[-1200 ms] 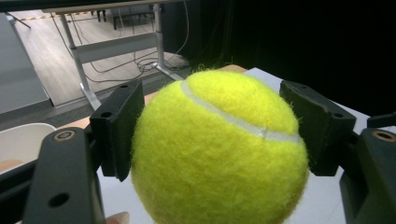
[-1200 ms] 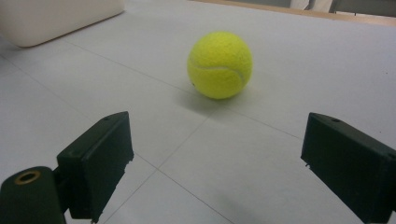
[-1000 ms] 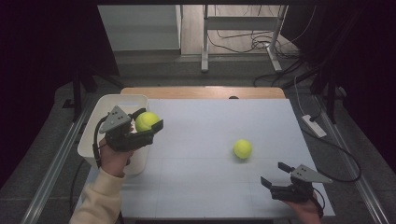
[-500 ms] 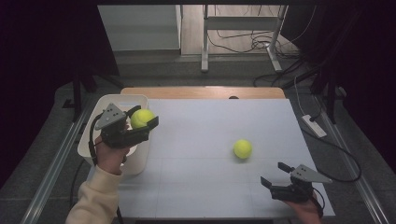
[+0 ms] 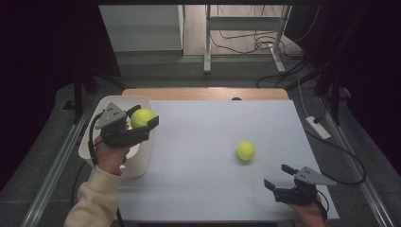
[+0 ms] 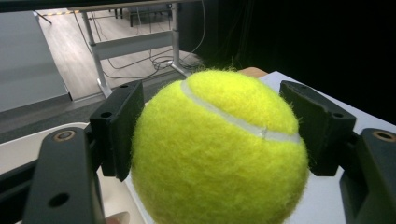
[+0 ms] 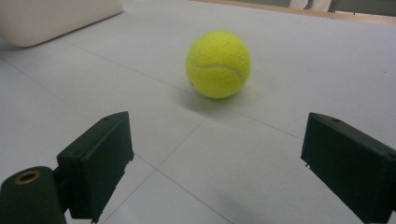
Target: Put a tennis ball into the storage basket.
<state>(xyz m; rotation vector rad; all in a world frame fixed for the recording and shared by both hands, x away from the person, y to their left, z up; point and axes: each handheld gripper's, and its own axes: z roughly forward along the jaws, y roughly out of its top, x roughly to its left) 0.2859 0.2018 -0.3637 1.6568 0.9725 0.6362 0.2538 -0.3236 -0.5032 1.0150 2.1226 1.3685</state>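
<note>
My left gripper (image 5: 144, 116) is shut on a yellow tennis ball (image 5: 141, 117) and holds it in the air over the right edge of the white bin (image 5: 139, 163). In the left gripper view the ball (image 6: 219, 149) sits squeezed between both black jaws of that gripper (image 6: 215, 135). A second tennis ball (image 5: 245, 151) lies on the white table, right of centre. My right gripper (image 5: 275, 175) rests near the front right corner, open, pointing at that ball (image 7: 218, 64) from a short distance; nothing lies between the jaws of that gripper (image 7: 215, 163).
The white bin (image 7: 60, 16) stands at the table's left side. A power strip (image 5: 318, 126) lies off the right edge. A metal frame (image 5: 208, 42) and cables are on the floor behind the table.
My left gripper has shifted slightly to the left with the ball, further over the bin. The right gripper and the loose ball have stayed put.
</note>
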